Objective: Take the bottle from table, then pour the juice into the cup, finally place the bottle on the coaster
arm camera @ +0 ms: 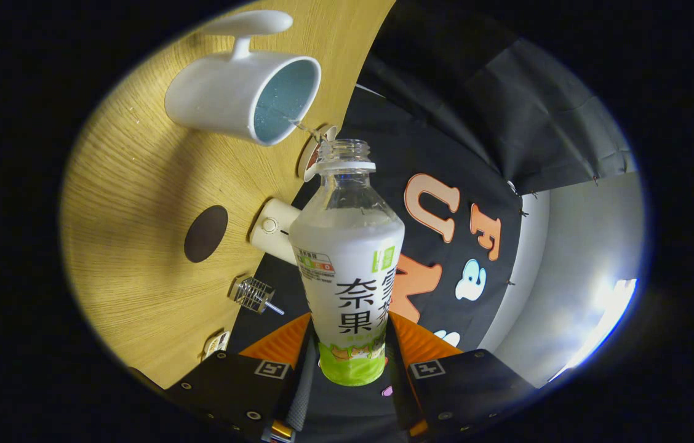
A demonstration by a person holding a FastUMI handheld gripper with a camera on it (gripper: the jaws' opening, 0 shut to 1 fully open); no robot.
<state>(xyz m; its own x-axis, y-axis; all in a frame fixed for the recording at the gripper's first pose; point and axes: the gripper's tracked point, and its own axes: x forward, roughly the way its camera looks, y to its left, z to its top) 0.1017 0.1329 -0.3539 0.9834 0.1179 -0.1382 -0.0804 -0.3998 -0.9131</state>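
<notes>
While the gripper [350,363] clamps the juice bottle [347,264] between its two fingers, one pressing on each side of the lower body, the whole gripper view is rolled, so the bench [131,203] stands almost on edge beside the bottle. The bottle is clear plastic with rounded shoulders and a ribbed, threaded neck; its mouth is open and uncapped. A smooth white shrink sleeve wraps the body from below the shoulders down, printed with dark characters and ending in a green band near the base, which sits between the fingers. The clear upper part shows no liquid that can be made out.

Just beyond the bottle's mouth, a thin clear stream runs from the neck to the rim of the white mug [242,95]. The mug is a glossy, thick-walled cylinder with a pale bluish interior and a flat, rounded handle on its far side. It stands on the bench, whose surface is a light wood laminate with fine straight grain.

A dark brown oval coaster [205,233], flat and matte, lies on the bench well apart from the mug. Near the bench edge are a small white cylindrical object [274,229] and a little metal wire coil with a screw [255,295].
</notes>
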